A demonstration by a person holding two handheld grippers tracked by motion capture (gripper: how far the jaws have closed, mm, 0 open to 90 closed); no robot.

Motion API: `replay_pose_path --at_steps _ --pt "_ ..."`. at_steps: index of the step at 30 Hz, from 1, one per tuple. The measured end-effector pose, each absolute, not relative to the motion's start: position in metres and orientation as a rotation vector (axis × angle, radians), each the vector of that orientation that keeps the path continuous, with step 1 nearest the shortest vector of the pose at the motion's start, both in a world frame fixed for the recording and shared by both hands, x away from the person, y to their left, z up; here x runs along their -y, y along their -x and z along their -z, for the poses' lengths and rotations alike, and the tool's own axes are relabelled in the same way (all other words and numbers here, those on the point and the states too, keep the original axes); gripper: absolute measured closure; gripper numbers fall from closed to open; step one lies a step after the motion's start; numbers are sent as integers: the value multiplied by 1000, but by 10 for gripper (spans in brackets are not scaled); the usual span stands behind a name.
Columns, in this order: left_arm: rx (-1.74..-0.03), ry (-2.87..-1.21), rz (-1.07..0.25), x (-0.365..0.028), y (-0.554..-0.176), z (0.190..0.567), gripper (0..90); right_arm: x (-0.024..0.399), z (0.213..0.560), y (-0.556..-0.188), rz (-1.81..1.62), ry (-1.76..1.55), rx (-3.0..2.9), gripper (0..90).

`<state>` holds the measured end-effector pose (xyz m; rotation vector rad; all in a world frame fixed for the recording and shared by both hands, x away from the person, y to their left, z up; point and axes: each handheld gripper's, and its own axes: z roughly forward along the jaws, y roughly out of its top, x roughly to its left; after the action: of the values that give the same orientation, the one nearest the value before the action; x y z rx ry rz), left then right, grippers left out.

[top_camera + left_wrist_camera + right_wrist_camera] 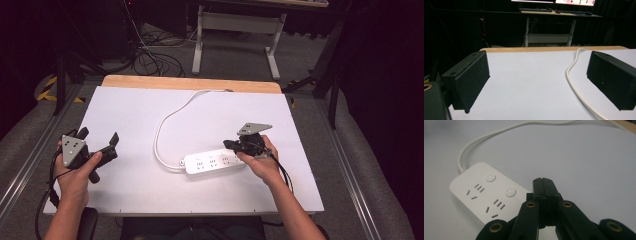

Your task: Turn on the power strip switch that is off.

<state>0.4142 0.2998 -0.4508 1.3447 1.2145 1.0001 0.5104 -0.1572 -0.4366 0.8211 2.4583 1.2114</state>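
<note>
Nearest to us, our right claw (235,145) sits at the right-hand end of the power strip (215,162), its jaws pressed together with nothing between them; in the right gripper view the closed tips (543,185) hover just over the strip's (487,196) top face, beside the round buttons (510,191). That strip lies flat on the white table (125,125), a little right of the middle, and we take it as our landmark.

Well to the left of the strip, our left claw (97,145) rests low over the table with its jaws standing wide apart and empty; the left gripper view shows only bare surface and a run of cord (574,82) between the two pads (471,80).

From the strip's left end the white cord (165,125) loops away and runs to the far edge of the table, where a wooden strip (190,82) shows. Beyond that stands a desk frame (235,35) on the floor.

We judge the step in hand to be pressing one of the strip's switches with the closed right tips. The next move calls for a small, straight push down on a button, keeping the jaws together so they act as one finger, and without shoving the strip sideways.
</note>
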Motion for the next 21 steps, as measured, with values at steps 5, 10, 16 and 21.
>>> replay_pose_path --at_steps 5,10,16,21 --pt "-1216 -1343 -999 -300 -414 451 50 150 447 -512 -1134 -805 -2506 900" --pt "-1226 -1333 -1001 -303 -413 451 50 146 452 -513 -1097 -801 -2525 900" --pt "-1228 -1336 -1000 -304 -413 451 50 144 457 -513 -1096 -799 -2530 900" --pt "-1228 -1330 -1002 -304 -413 451 50 143 459 -512 -1106 -789 -2519 900"
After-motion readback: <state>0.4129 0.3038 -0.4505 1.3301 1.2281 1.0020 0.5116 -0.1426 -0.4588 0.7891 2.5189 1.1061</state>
